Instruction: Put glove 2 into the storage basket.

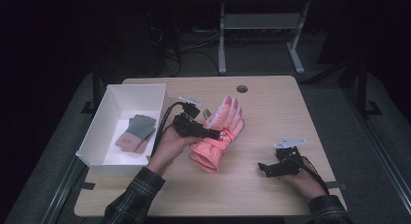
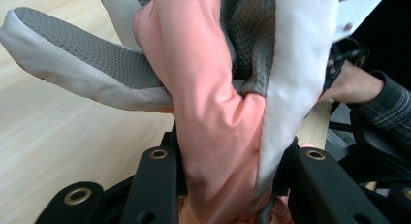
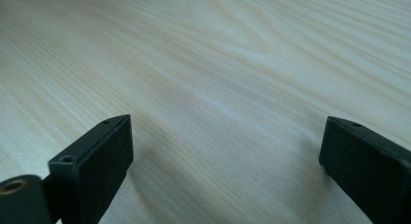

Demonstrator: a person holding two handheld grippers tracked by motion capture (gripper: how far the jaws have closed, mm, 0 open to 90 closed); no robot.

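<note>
Wooden table (image 1: 271, 112): white box (image 1: 109, 112) holds folded cloth (image 1: 137, 133); left hand-held gripper (image 1: 213, 133) grips pink glove (image 1: 218, 134); right hand-held gripper (image 1: 264, 168) wide.

A pale wooden worktop (image 1: 271, 112) is sitting in a dark room, with a round cable hole (image 1: 242, 88) showing near its far edge. A white open box (image 1: 109, 105) is standing at the worktop's left side, and a folded grey and pink knit piece (image 1: 137, 133) is lying flat on its floor, toward the right wall. Beyond the worktop, the grey metal legs of another table (image 1: 222, 40) are standing on the floor among loose dark cables (image 1: 169, 49).
</note>
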